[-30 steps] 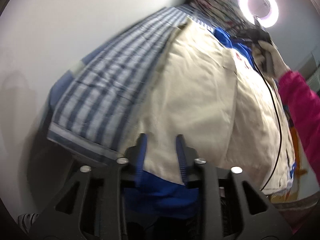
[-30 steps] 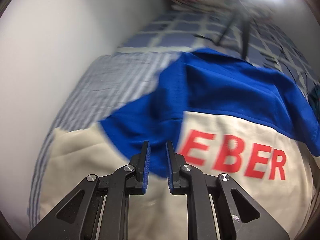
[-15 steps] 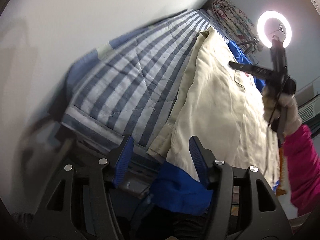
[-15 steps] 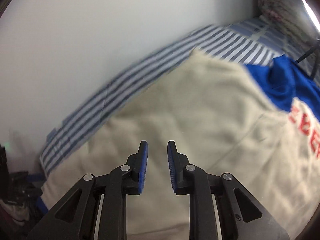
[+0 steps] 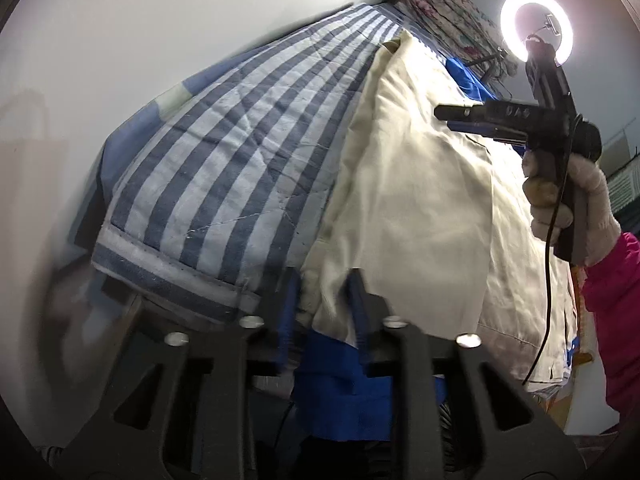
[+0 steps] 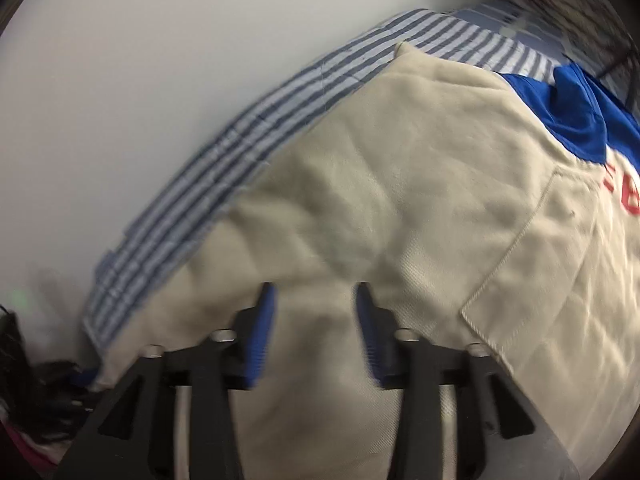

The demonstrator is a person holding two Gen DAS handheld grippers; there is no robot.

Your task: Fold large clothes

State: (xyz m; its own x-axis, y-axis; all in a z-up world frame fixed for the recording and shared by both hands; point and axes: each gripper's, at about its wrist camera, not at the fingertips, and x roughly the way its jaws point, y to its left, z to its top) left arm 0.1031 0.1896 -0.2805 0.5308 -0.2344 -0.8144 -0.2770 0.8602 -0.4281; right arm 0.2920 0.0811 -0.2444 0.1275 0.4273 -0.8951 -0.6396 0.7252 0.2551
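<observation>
I can read very little here. Red capital letters sit on the cream jacket (image 6: 420,200) at the right edge of my right wrist view, cut off by the frame; only part of an "E" and a rounded letter (image 6: 626,196) show.

Open striped quilt (image 5: 224,152) left of the cream jacket (image 5: 420,184), bounded by the wall (image 5: 120,40) running close along its far side. Ring light (image 5: 536,28) and bundled floral bedding (image 5: 452,16) crowding the far end. Dark clutter (image 6: 28,392) below the near corner.
</observation>
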